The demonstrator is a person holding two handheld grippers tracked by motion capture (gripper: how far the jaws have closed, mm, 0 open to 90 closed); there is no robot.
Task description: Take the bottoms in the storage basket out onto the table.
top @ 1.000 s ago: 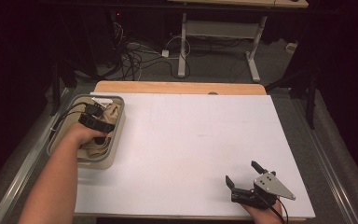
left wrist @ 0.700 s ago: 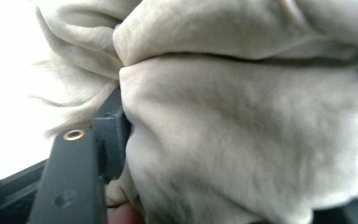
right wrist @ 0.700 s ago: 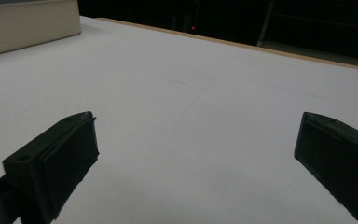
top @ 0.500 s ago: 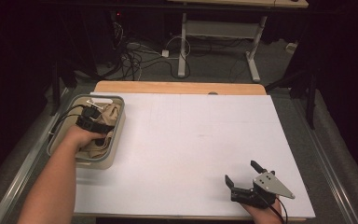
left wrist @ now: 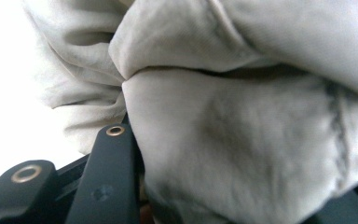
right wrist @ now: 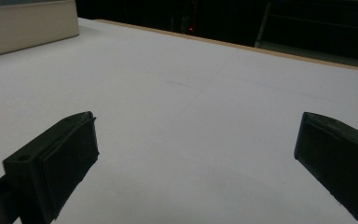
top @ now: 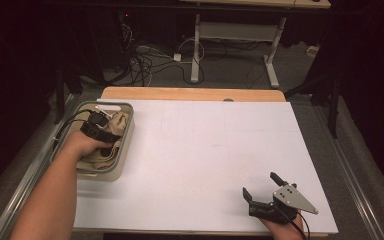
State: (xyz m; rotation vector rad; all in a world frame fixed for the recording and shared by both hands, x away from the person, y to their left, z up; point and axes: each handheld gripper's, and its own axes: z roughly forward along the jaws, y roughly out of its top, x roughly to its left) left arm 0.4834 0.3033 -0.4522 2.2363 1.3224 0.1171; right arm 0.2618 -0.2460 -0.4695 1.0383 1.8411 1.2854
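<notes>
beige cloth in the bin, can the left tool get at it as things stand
Probably yes. The left tool is already down inside the bin, and in the left gripper view the beige cloth bulges right against its black jaws. Nothing lies between them; whether the jaws have closed on it is unclear.

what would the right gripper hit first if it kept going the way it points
Probably nothing nearby: the open right gripper faces bare white table. The bin sits off to one side, so the way looks free.

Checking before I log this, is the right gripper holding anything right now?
No, the right gripper sits open over the bare white table, nothing between its jaws.
</notes>
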